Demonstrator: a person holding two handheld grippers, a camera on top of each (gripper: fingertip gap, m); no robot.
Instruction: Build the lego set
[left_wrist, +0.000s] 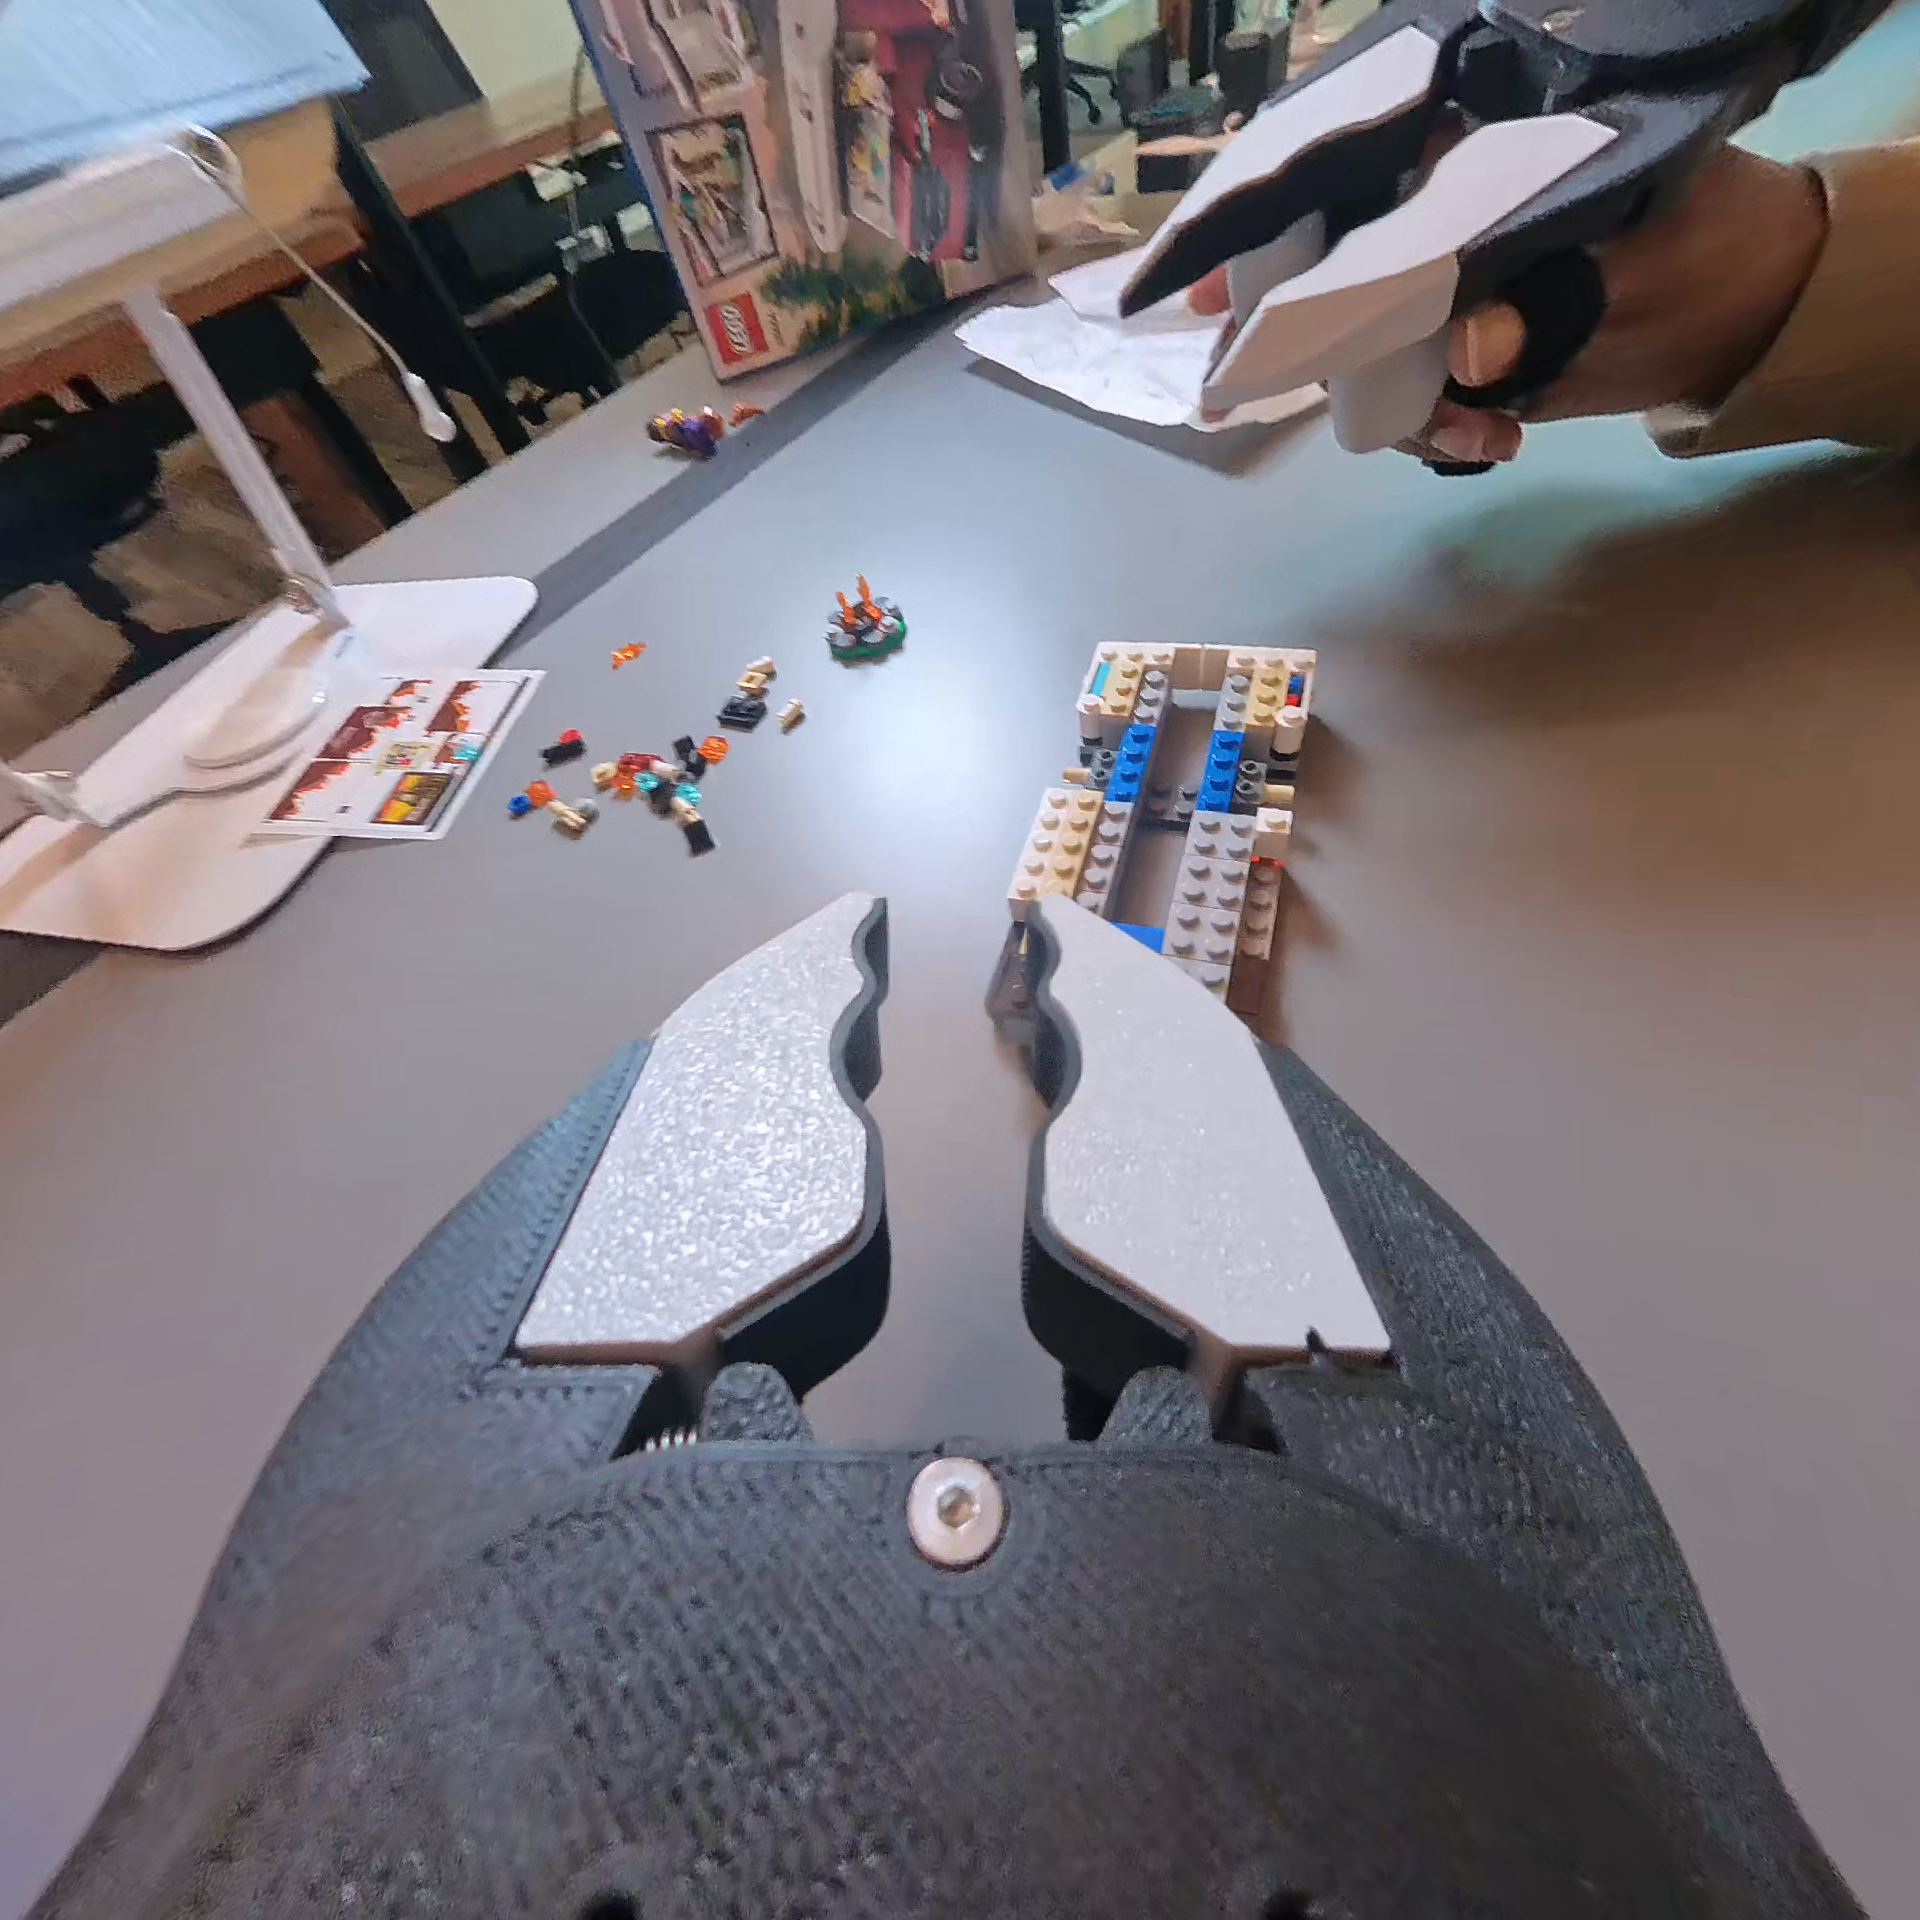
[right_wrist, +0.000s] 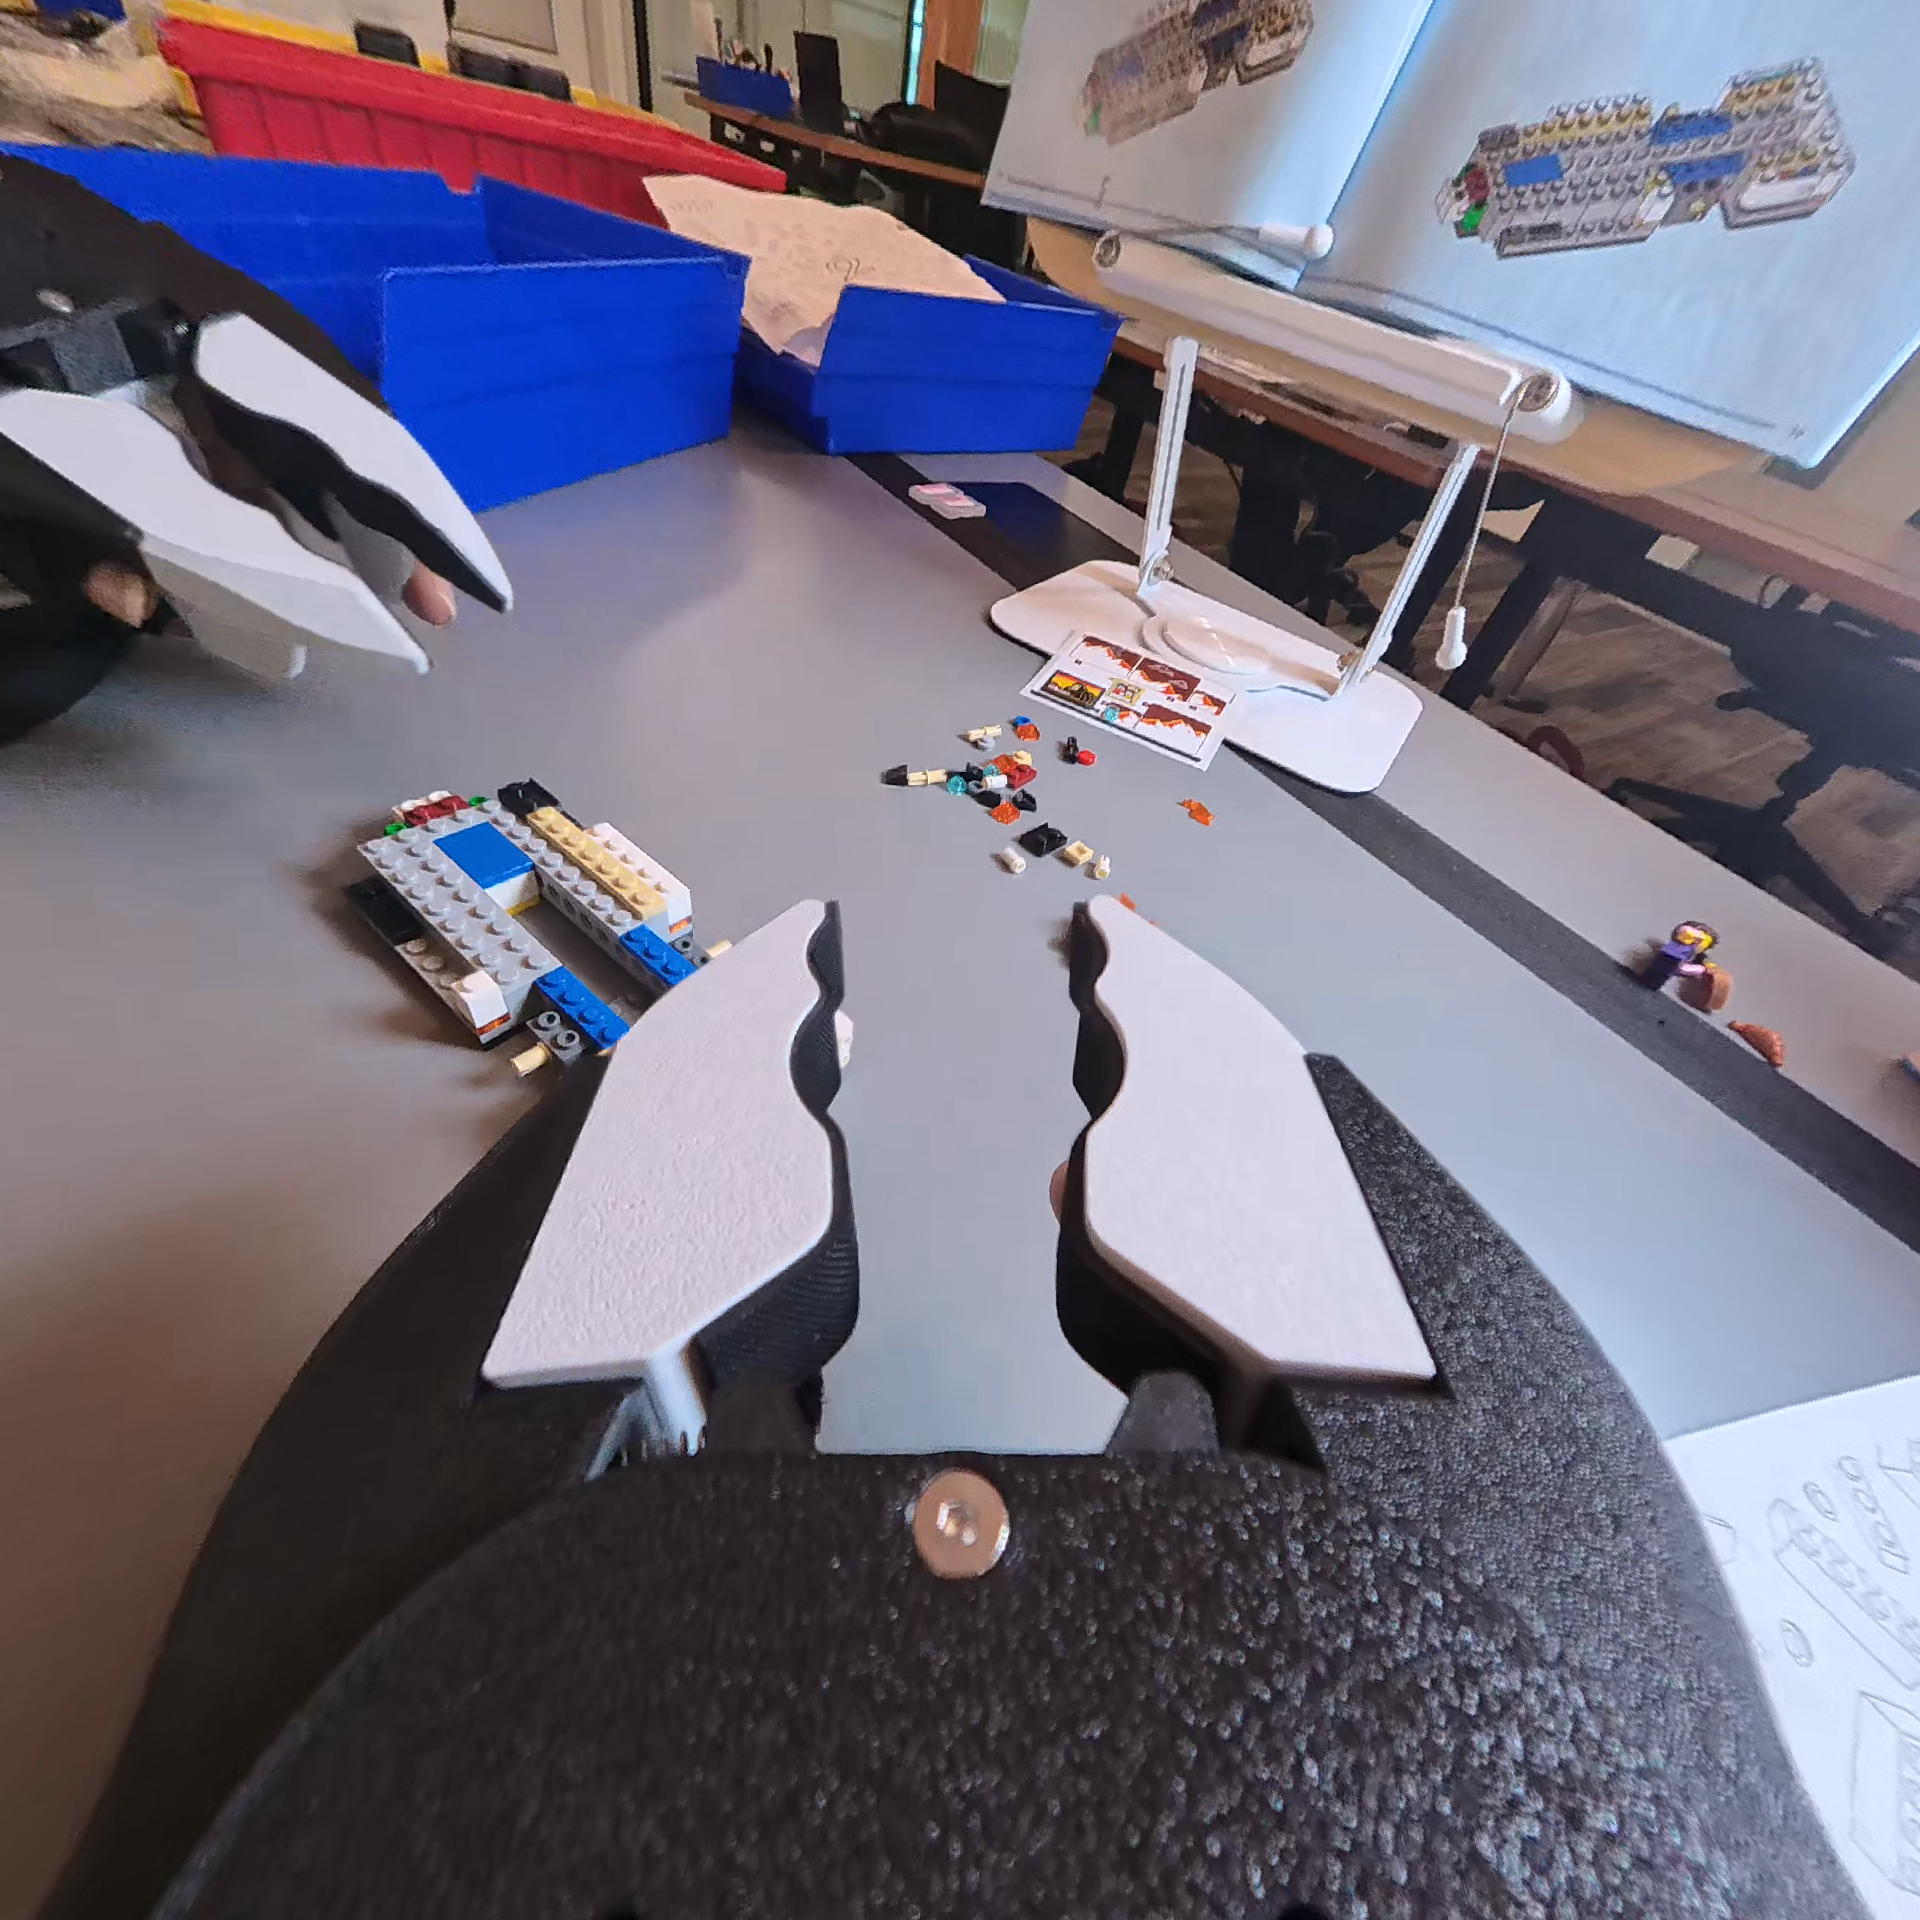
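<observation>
The left gripper (left_wrist: 956, 925) hovers over the grey table (left_wrist: 623, 1039) with its jaws apart and bare table showing between them; its right finger (left_wrist: 1132, 1039) overlaps the near end of the brick model (left_wrist: 1184, 810), contact unclear. The right gripper (right_wrist: 956, 925) is also parted and empty, the model (right_wrist: 499, 914) to its left. Loose small bricks (right_wrist: 1023, 790) lie farther off, by a sticker sheet (right_wrist: 1138, 698) and a white stand (right_wrist: 1299, 717) propping up building diagrams in view. The toy box (left_wrist: 831, 177) bears printing.

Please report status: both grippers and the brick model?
Left gripper open, empty, fingertip beside grey-tan-blue brick model. Right gripper open, empty, above grey table. Small loose bricks ahead.
</observation>
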